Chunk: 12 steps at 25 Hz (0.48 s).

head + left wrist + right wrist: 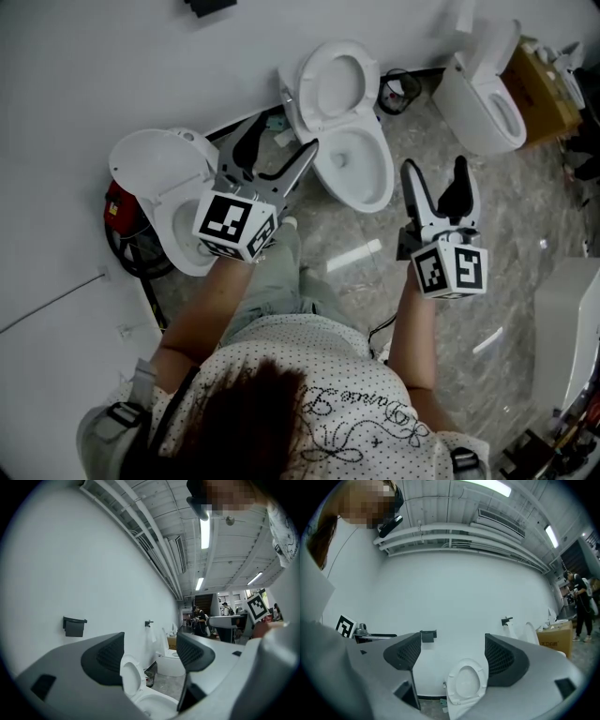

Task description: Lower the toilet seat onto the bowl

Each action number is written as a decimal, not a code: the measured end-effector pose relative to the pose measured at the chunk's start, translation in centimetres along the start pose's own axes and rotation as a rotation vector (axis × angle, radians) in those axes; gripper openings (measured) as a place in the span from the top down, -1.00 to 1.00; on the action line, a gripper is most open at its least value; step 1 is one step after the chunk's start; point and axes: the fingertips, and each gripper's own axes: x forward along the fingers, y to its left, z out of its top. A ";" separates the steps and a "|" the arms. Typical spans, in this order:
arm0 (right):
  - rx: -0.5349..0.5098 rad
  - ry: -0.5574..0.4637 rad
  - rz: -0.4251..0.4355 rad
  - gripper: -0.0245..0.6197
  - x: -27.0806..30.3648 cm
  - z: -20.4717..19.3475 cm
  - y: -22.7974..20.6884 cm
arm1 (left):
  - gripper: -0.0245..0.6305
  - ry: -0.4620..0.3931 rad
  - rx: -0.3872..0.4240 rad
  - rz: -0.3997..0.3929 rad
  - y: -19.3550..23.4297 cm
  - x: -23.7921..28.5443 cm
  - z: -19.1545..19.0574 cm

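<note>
Dark hair and a dotted shirt fill the bottom of the head view, with both bare forearms reaching forward over a marbled floor. Out in front, the left gripper has its fingers spread wide with nothing between them, and they hang in the air between two toilets. To its right, the right gripper is held above open floor, its fingers likewise spread apart and empty. Each gripper view looks level along its own fingers toward the white wall, and no pad touches anything. Three toilets stand along that wall. On the middle one the toilet seat stands raised, leaning back against the wall, well clear of both grippers, and the bowl below it is uncovered. In the right gripper view that raised seat shows far off in the gap between the spread fingers. Beside the left gripper, the left toilet also has its cover up. Further along, the right toilet stands next to a cardboard box
</note>
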 end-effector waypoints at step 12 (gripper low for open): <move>-0.016 0.019 -0.016 -0.35 9.7 -0.8 -2.4 | -0.09 0.003 0.004 -0.053 6.2 9.7 -0.3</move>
